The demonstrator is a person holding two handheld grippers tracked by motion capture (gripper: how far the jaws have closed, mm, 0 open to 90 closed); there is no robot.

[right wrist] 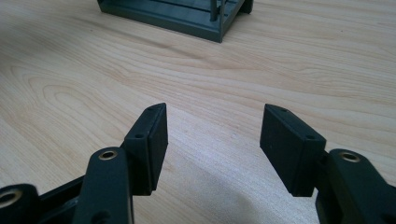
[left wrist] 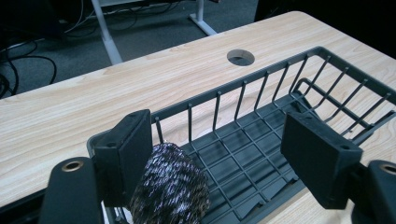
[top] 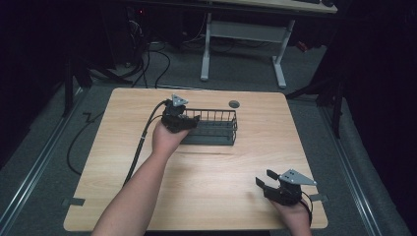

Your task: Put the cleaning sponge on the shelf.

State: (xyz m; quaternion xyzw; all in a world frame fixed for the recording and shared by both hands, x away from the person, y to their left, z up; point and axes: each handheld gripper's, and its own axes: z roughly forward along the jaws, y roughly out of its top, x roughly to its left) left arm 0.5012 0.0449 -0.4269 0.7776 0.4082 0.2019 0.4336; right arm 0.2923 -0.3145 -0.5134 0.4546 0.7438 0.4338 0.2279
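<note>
Over the basket's (left wrist: 261, 84) near end, the left gripper (left wrist: 215, 154) stands open, a knitted roll (left wrist: 170, 186) resting against one pad inside the basket. Placing looks nearly done; withdrawal remains. The right gripper (right wrist: 212, 140) idles open, well apart.

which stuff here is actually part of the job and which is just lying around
Part of the job:
- wire basket
- dark speckled knitted thing, in the basket's near end, against one pad of the open left gripper

Just lying about:
- right gripper, open over bare table
- cable hole in the tabletop
- white desk legs and cables on the floor behind
</note>
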